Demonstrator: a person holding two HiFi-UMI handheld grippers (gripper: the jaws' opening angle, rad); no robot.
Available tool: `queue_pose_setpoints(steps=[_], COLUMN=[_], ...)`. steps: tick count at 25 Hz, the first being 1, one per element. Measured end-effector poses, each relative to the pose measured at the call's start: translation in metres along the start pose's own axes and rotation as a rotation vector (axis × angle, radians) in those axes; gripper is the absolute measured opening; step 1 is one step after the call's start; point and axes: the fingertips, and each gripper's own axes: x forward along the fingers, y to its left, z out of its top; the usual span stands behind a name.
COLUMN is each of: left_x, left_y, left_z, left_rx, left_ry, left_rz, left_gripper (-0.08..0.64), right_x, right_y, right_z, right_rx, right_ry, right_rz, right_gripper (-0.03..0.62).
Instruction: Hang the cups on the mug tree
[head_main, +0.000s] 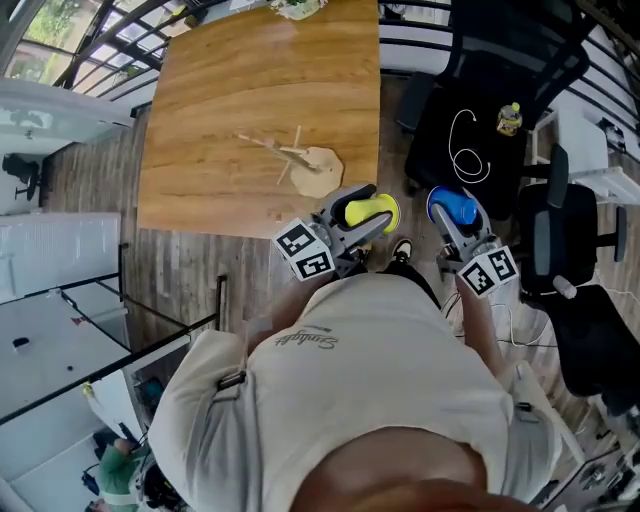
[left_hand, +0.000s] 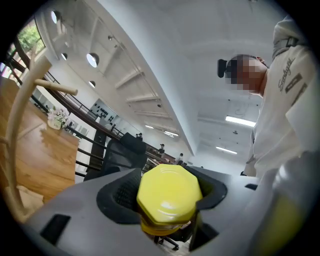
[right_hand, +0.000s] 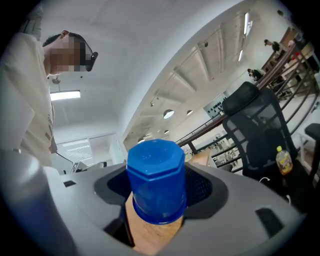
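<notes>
Mug tree (head_main: 305, 165) on wooden table (head_main: 230, 90); black chair (head_main: 440, 110) with bottle (head_main: 509, 119) just right.

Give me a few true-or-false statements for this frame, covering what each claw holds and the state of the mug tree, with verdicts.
1. The left claw is closed on a yellow octagonal plastic cup. True.
2. The right claw is empty. False: it is closed on a blue octagonal plastic cup.
3. One cup already hangs on the light wooden mug tree. False: its pegs are all bare.
4. The mug tree is on the wooden table. True.
5. Both cups rest on the table. False: both are held off its near edge in the claws.
</notes>
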Motion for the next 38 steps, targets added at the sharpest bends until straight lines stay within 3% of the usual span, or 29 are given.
queue_pose_setpoints(steps=[10, 19, 26, 32, 38], left_x=[-0.040, -0.112, -0.134, -0.140, -0.151], left_y=[0.020, 0.045, 0.060, 0.070, 0.084], left_z=[0.017, 0.036, 0.058, 0.072, 0.061], left_rx=[0.010, 0.007, 0.008, 0.106, 0.040], left_ry=[-0.106, -0.239, -0.328, -0.326, -0.365], left_rz=[0.222, 0.372, 0.339, 0.265, 0.310], left_gripper=[0.273, 0.272, 0.272, 0.272, 0.272], right_x=[0.061, 0.120, 0.153, 0.174, 0.196], right_y=[0.019, 0.066, 0.092, 0.093, 0.082], right_z=[-0.007, -0.018, -0.012, -0.016, -0.019], right_rx=[0.001, -0.011, -0.068, -0.101, -0.110], right_ry=[0.100, 0.143, 0.145, 0.141, 0.206], right_rz=[0.211, 0.320, 0.323, 0.277, 0.281], right_gripper=[0.284, 0.282, 0.284, 0.282, 0.282])
